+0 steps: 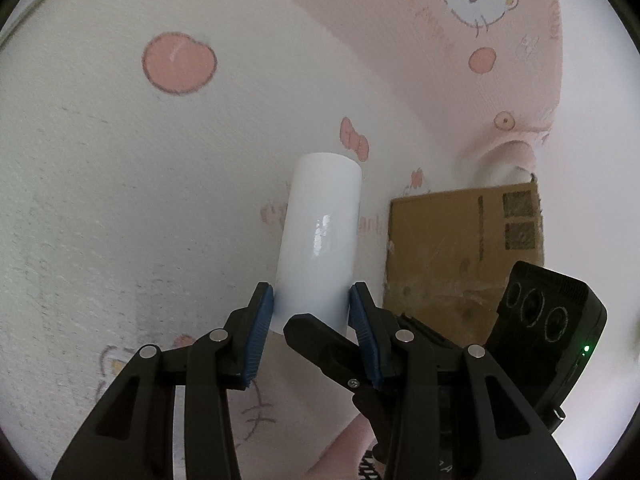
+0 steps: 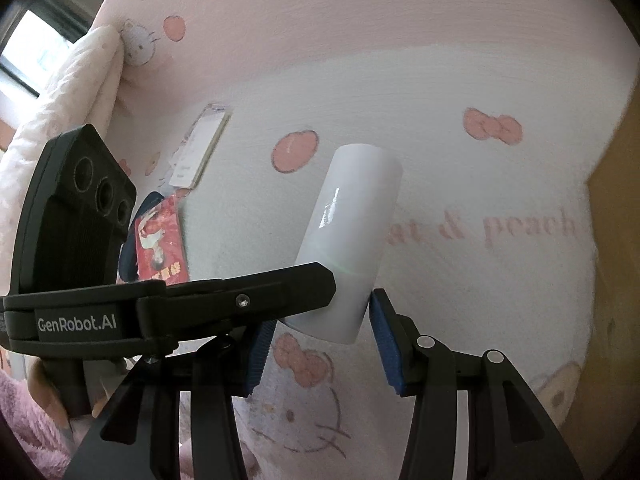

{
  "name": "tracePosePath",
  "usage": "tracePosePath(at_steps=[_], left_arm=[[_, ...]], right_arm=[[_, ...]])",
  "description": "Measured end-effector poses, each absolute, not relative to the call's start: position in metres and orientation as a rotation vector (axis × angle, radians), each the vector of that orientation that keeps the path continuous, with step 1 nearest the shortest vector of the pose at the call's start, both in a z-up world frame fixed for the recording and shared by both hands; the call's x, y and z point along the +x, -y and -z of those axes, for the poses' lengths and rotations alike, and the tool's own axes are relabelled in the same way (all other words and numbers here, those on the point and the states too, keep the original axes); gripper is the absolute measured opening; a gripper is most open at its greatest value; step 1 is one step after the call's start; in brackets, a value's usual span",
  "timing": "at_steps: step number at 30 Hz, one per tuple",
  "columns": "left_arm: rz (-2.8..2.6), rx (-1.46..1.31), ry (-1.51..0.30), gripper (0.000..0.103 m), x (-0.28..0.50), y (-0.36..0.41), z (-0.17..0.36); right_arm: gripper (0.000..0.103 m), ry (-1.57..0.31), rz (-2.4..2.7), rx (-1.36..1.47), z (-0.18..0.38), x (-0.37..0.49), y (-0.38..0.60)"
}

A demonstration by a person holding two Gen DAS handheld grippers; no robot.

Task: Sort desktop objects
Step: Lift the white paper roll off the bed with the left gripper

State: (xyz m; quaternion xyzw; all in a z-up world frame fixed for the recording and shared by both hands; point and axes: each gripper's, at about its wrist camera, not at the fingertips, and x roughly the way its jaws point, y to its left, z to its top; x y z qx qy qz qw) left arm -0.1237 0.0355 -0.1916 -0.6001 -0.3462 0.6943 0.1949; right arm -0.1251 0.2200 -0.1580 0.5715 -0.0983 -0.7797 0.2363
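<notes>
Cartoon-print cloth [image 1: 120,200], tube [image 1: 320,236] base hidden

Wide free sheet on one side, clutter at the edges.

Left wrist view: pink-and-white printed sheet [image 1: 120,184] is bare from 9 to 12 o'clock; cardboard box [image 1: 460,256] blocks 3 o'clock, the other gripper's black body [image 1: 548,320] crowds 4 o'clock. Right wrist view: bare sheet from 12 to 3 o'clock; phone [image 2: 202,146] and red packet [image 2: 162,240] lie at 10, folded blanket [image 2: 76,92] behind them.
</notes>
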Motion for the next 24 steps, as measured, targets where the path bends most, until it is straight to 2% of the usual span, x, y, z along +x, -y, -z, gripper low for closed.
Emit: tracePosePath(at_steps=[6, 11, 14, 16, 18, 24], left_arm=[[-1.931, -1.731, 0.95, 0.044, -0.121, -0.042, 0.204], [-1.923, -1.782, 0.942, 0.044, -0.117, -0.041, 0.216], [-1.932, -1.797, 0.969, 0.045, -0.117, -0.035, 0.213], [-1.933, -1.77, 0.989, 0.053, -0.116, -0.029, 0.207], [-1.938, -1.739, 1.003, 0.057, -0.116, -0.023, 0.201], [-2.004, -1.715, 0.937, 0.057, -0.118, -0.019, 0.193]], right_arm=[[0.045, 0.31, 2.127, 1.603, 0.172, -0.117, -0.228], [0.045, 0.267, 2.09, 1.649, 0.183, -0.113, -0.227], [0.049, 0.194, 2.097, 1.664, 0.183, -0.11, -0.221], [0.06, 0.179, 2.114, 1.645, 0.176, -0.108, -0.223], [0.061, 0.197, 2.136, 1.625, 0.17, -0.107, -0.227], [0.062, 0.302, 2.187, 1.596, 0.157, -0.107, -0.246]])
